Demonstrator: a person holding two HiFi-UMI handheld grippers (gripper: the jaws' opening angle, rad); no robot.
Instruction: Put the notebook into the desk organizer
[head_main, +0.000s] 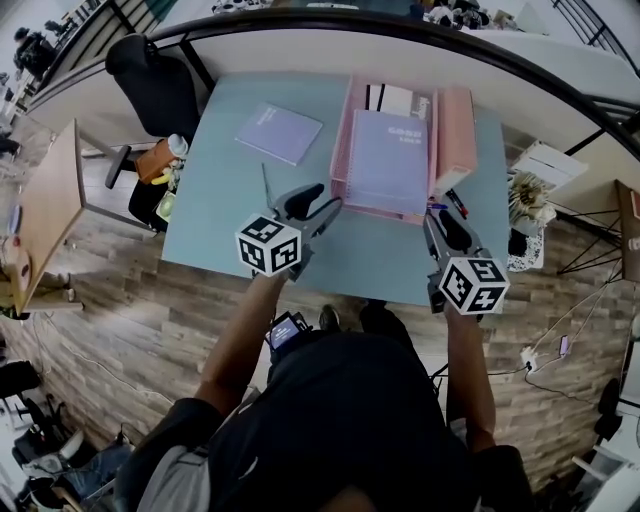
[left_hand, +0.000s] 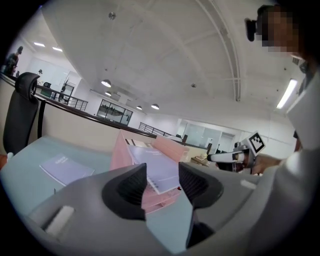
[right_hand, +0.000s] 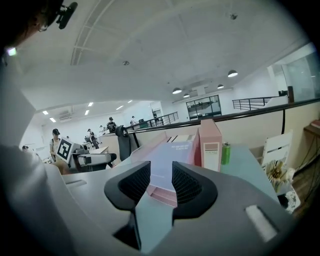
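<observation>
- Black ribbed jaws of the left gripper (left_hand: 162, 175) and right gripper (right_hand: 161, 175) stand released, with nothing between them.
- Just ahead of both, the pink desk organizer (head_main: 455, 125) holds one notebook (head_main: 388, 158).
- Farther off, left of the left jaws, a second notebook (head_main: 279, 132) lies flat. Fetching it looks to be the next step, so the left gripper must swing left.
</observation>
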